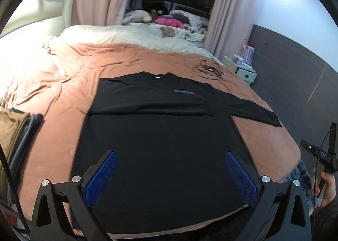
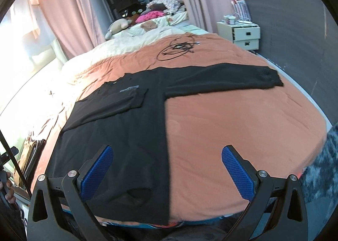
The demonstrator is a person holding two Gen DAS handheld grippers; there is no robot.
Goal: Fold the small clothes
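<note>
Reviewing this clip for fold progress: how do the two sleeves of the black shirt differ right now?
The left sleeve is folded in across the black shirt and lies on its chest; the right sleeve is stretched straight out sideways. The left sleeve rests on black fabric, while the right sleeve lies on the orange bedspread, its cuff near the bed's edge. Both lie flat, and neither the left gripper nor the right gripper holds either.

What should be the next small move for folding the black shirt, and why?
Probably the right tongs should reach for the outstretched sleeve and fold it across the black shirt. The other sleeve already lies folded over the chest, this one still lies flat on the orange cover, and both tongs are open and empty.
</note>
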